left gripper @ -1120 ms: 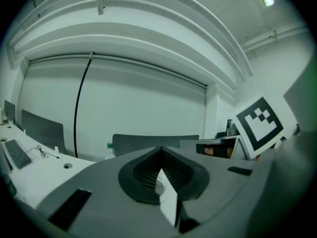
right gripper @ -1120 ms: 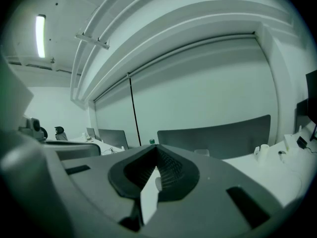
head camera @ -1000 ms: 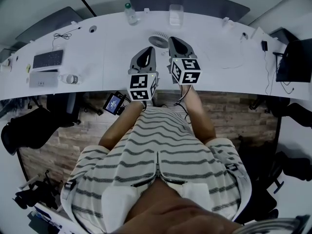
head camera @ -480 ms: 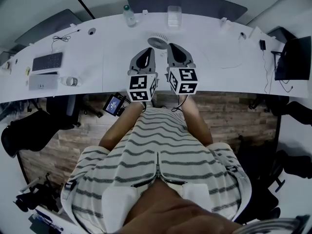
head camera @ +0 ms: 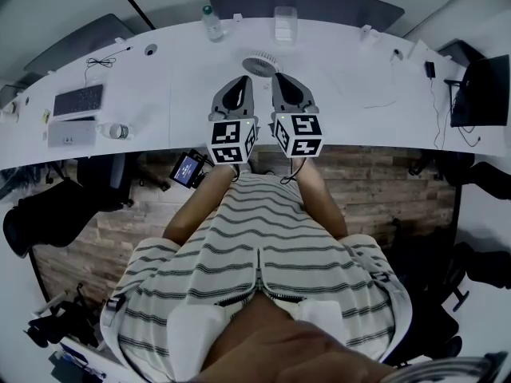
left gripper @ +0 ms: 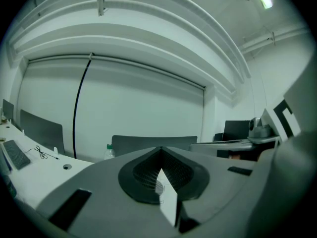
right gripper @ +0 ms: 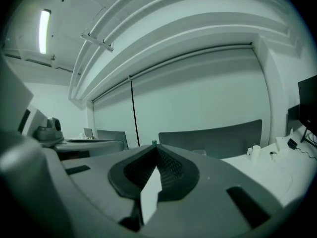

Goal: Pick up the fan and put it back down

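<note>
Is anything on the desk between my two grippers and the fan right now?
Nothing visible. The fan sits on the bare white desk just past the tips of the left gripper and right gripper, both shut and empty. The bottle and clear cup stand farther back, behind the fan.

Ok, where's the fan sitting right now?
Head view: the fan stands on the white desk at centre, just beyond the tips of the left gripper and right gripper, nearer than the bottle at the desk's far edge.
</note>
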Demonstrator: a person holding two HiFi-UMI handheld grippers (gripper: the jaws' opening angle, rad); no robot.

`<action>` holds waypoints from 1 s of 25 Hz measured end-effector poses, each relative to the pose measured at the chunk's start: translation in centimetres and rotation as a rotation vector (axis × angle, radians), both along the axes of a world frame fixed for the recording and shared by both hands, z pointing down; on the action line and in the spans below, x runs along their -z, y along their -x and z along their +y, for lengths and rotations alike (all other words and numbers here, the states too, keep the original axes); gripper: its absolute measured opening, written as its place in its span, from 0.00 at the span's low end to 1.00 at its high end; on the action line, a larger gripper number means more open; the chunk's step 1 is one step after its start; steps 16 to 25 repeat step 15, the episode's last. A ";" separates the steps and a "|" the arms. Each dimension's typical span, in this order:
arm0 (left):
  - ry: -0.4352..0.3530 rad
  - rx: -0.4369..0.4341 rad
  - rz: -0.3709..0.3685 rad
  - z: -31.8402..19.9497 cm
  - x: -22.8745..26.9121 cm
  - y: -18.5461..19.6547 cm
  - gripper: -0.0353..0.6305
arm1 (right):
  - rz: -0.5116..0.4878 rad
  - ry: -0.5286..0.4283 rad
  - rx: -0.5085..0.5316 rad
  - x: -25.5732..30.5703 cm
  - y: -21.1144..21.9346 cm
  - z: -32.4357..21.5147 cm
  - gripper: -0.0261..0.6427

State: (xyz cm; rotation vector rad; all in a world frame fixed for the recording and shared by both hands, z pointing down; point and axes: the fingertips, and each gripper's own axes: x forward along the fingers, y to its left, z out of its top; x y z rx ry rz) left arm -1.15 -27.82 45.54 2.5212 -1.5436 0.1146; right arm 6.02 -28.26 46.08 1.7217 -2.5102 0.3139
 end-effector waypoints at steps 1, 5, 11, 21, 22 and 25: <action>-0.001 0.000 0.000 0.1 0.1 0.1 0.06 | 0.000 -0.001 -0.001 0.0 0.1 0.1 0.06; -0.005 -0.004 -0.004 0.4 0.2 0.2 0.06 | -0.005 -0.006 -0.009 0.1 0.2 0.5 0.06; -0.009 -0.006 -0.004 0.8 0.2 0.5 0.06 | -0.006 -0.006 -0.011 0.1 0.4 0.9 0.06; -0.015 -0.014 -0.001 1.0 0.5 0.4 0.06 | -0.005 -0.016 -0.014 0.5 0.5 1.0 0.06; -0.015 -0.014 -0.001 1.0 0.5 0.4 0.06 | -0.005 -0.016 -0.014 0.5 0.5 1.0 0.06; -0.015 -0.014 -0.001 1.0 0.5 0.4 0.06 | -0.005 -0.016 -0.014 0.5 0.5 1.0 0.06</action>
